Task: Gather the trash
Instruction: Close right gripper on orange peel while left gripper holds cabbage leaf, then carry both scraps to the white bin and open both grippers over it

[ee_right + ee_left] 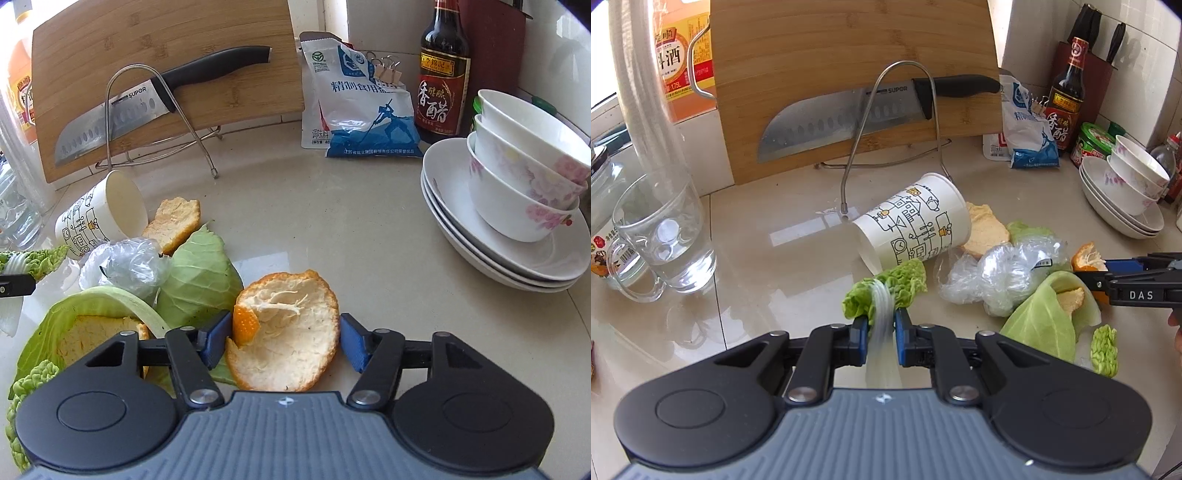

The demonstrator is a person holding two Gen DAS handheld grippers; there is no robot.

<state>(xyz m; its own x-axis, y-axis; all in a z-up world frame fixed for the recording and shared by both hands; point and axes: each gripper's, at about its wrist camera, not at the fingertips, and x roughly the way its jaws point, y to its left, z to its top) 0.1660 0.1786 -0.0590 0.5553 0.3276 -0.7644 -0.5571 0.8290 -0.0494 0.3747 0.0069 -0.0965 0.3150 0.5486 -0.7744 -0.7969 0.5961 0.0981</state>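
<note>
**Bamboo board, scraps and two grippers on the counter**

Bamboo makes the biggest thing here: a cutting board that leans on a wire rack at the back of the pale counter. A big knife rests across the board. At the right, bowls sit stacked on a pile of white plates. Behind them stand a dark sauce bottle and a blue and white salt bag. At the left is a glass mug.

A paper cup lies on its side in the middle. Just beside it sit a crumpled plastic bag, a green cabbage leaf and bits of orange peel.

The left gripper is nearly pressed together. It pinches the white stem of a small lettuce leaf, just in front of the cup.

The right gripper sits around a big orange peel that lies on the counter. The blue pad on the left touches the peel. The other pad is right at its edge, and I cannot tell if it presses.
</note>
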